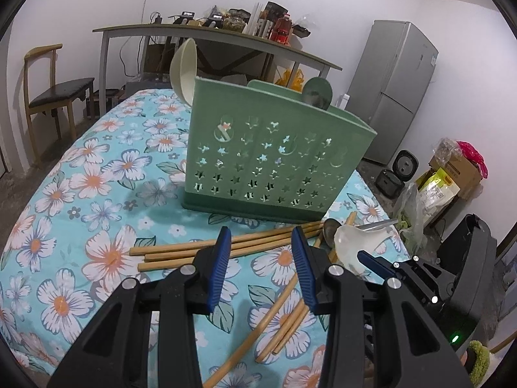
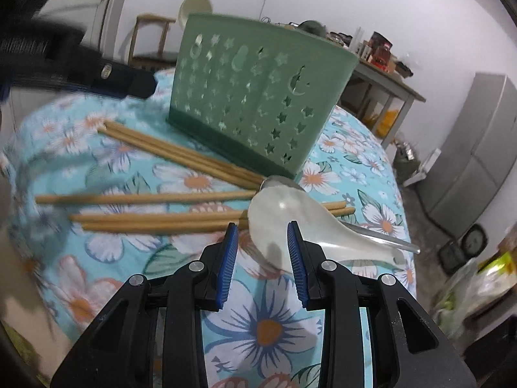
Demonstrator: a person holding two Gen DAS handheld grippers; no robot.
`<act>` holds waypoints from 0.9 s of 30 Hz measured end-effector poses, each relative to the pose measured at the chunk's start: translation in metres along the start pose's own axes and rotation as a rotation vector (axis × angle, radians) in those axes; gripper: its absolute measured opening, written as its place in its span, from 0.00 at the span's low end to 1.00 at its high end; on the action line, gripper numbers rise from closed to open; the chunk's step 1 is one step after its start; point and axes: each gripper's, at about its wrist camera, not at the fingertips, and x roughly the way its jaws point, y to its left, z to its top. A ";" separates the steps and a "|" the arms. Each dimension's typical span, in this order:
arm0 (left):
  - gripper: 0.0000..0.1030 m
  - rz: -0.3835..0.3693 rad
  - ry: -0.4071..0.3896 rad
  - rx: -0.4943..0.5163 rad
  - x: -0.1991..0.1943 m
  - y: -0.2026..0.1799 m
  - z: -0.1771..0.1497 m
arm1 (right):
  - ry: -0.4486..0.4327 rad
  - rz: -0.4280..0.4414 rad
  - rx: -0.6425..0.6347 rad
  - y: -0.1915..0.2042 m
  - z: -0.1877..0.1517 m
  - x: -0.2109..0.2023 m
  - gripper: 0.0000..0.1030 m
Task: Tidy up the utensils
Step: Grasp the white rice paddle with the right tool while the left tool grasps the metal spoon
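White walls, a grey fridge [image 1: 392, 93] and a cluttered shelf table [image 1: 206, 37] stand behind your tabletop [image 1: 97, 194], covered in a blue flowered cloth. On it stands a green holder [image 1: 274, 158] pierced with stars, with a cream ladle [image 1: 183, 64] and a green spoon [image 1: 318, 92] already inside. Bamboo chopsticks [image 1: 226, 245] lie scattered just in front of it. A white soup spoon [image 2: 290, 223] rests over a metal spoon [image 2: 384, 241] beside them. Your left gripper [image 1: 261, 258] hangs over the chopsticks, partly open and empty. Your right gripper [image 2: 262, 252], partly open, hangs above the white spoon, gripping nothing.
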 end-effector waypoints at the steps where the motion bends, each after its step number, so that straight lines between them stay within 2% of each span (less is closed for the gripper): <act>1: 0.36 0.000 0.003 0.001 0.002 0.000 0.000 | 0.005 -0.015 -0.017 0.002 -0.002 0.002 0.30; 5: 0.36 -0.003 0.010 0.000 0.007 0.001 0.000 | 0.020 -0.062 -0.041 0.007 -0.005 0.009 0.28; 9: 0.36 -0.006 0.014 -0.001 0.009 0.000 -0.001 | 0.036 -0.069 -0.025 0.008 -0.003 0.014 0.24; 11: 0.36 -0.006 0.012 0.001 0.009 -0.001 -0.001 | 0.040 -0.076 -0.013 0.008 -0.003 0.015 0.17; 15: 0.36 -0.008 0.010 0.005 0.009 -0.002 0.000 | 0.030 -0.076 0.019 0.006 -0.001 0.011 0.12; 20: 0.36 -0.035 0.015 0.021 0.013 -0.009 0.004 | -0.005 -0.027 0.125 -0.015 0.004 -0.005 0.09; 27: 0.36 -0.124 0.056 0.046 0.032 -0.031 0.011 | -0.074 0.059 0.306 -0.058 0.011 -0.033 0.07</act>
